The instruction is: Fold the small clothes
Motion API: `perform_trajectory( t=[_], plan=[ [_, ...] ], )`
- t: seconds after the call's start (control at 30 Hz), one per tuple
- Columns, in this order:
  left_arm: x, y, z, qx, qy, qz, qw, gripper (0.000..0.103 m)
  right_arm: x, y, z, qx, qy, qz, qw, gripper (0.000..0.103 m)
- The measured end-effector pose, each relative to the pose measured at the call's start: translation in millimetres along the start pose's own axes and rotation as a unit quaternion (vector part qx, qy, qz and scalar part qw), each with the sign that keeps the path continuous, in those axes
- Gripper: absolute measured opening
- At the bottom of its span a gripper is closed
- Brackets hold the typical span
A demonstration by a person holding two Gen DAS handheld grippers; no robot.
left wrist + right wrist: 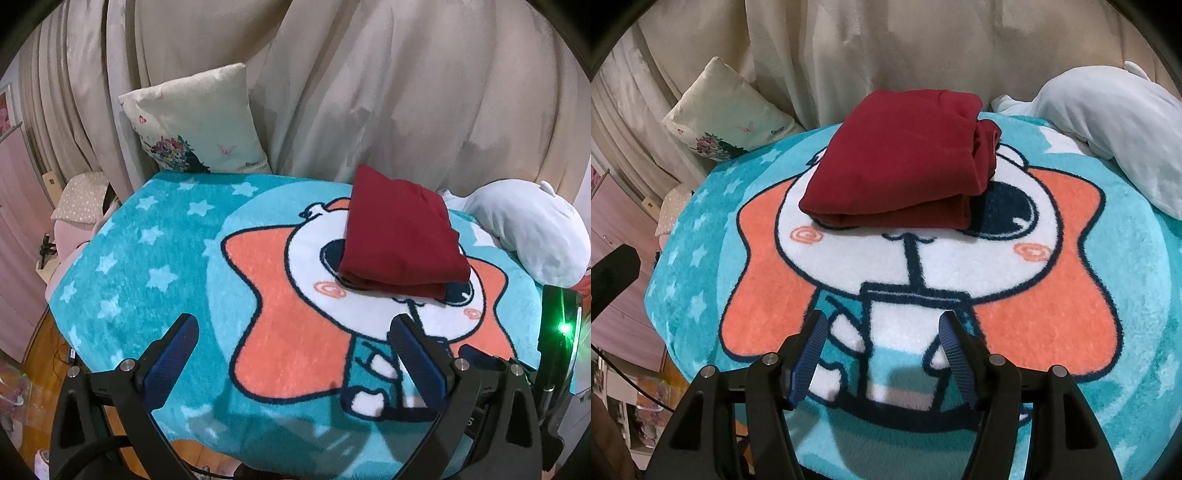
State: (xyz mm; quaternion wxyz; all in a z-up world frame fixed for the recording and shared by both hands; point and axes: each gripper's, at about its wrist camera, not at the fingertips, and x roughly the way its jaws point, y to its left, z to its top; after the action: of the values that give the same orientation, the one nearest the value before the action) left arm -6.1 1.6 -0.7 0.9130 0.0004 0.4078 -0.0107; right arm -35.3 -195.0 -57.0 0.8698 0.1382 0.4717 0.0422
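A dark red garment (400, 236) lies folded into a compact rectangle on a teal cartoon blanket (155, 258). It also shows in the right wrist view (897, 162), with layered folded edges at its right side. My left gripper (293, 325) is open wide and empty, hovering over the blanket in front and to the left of the garment. My right gripper (881, 319) is open and empty, over the blanket (1126, 295) in front of the garment. Neither touches the garment.
A floral cushion (192, 125) leans on beige curtains (406, 92) behind the blanket. A white plush toy (532, 229) lies at the back right and shows in the right wrist view (1108, 122). The blanket's front and left edges drop to a wooden floor (40, 339).
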Motion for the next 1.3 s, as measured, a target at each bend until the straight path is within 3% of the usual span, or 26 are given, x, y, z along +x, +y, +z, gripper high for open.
perform_trajectory(
  t=[0.43,1.3],
  plan=[
    [9.0,-0.3,-3.6,-0.003,0.021,-0.007,0.9997,0.103,5.3,6.2,-5.0,-0.020,0.007,-0.015,1.000,0.068],
    [-2.3,2.2,-13.8,-0.018,0.020,-0.011,0.9996,0.103,-8.9,23.1,-17.1,-0.049,-0.011,-0.012,0.999,0.071]
  ],
)
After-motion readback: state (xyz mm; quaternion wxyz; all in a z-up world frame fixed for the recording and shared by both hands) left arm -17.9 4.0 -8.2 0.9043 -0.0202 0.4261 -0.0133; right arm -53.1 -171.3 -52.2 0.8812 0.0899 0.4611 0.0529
